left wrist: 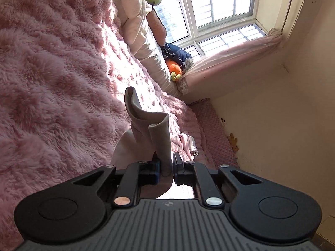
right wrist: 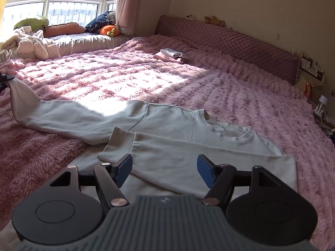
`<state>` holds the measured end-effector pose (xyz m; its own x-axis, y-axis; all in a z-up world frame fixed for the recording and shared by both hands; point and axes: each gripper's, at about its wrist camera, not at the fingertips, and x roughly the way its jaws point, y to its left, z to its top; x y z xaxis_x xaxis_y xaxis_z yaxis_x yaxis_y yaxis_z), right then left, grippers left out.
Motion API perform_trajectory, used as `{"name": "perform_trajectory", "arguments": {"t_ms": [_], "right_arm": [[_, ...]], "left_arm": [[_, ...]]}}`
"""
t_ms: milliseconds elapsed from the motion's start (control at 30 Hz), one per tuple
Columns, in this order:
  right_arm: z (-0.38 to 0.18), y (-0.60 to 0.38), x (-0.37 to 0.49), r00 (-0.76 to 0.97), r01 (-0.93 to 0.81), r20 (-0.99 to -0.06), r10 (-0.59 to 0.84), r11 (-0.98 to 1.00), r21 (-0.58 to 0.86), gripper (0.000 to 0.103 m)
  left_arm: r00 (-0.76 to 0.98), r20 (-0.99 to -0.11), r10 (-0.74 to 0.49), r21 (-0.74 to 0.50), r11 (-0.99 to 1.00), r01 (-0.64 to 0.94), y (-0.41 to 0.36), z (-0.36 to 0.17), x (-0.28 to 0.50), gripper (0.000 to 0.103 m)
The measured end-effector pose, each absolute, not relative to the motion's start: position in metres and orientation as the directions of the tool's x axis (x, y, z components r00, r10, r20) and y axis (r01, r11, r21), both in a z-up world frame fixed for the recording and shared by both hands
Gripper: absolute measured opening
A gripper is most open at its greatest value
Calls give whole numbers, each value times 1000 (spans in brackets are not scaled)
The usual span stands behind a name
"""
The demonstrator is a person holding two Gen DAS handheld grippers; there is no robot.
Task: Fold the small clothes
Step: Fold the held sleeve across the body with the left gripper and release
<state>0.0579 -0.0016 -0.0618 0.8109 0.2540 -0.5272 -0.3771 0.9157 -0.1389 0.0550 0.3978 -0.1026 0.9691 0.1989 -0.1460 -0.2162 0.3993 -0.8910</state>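
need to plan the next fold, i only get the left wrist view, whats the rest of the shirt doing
Observer: The grey sweatshirt lies flat on the pink blanket, neck hole toward the headboard.
Operator: other sleeve?
Observer: Already folded across the chest; its cuff lies just ahead of the right gripper.
Operator: right gripper holding anything?
Observer: No, it is open above the fabric. The left gripper pinches the sleeve end.
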Motion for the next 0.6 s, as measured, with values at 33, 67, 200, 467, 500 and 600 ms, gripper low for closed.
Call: {"name": "perform_trajectory", "arguments": {"t_ms": [33, 67, 200, 467, 500, 600], "right_arm": [[-58, -11, 54, 809, -366, -530, 255, 924, -115, 64], [-55, -21, 52, 808, -355, -531, 255, 930, -93, 64], [-43, -60, 36, 817, -297, -521, 246, 955, -15, 65], [-34, -136, 5, 835, -206, -518, 187, 978, 21, 68], [-35, -144, 3, 834, -192, -522, 177, 981, 26, 68], [-40, -167, 1, 829, -149, -540, 147, 988, 41, 68]], "left_arm": [[980, -116, 159, -886, 429, -174, 385, -92, 63, 12], [988, -91, 121, -879, 456, -137, 372, -83, 69, 11], [998, -19, -57, -840, 543, 15, 314, -52, 101, 11], [942, 11, -336, -782, 584, 218, 171, -36, 160, 11], [933, 10, -359, -773, 589, 235, 153, -39, 165, 11], [903, -9, -430, -755, 595, 276, 109, -50, 178, 11]]}}
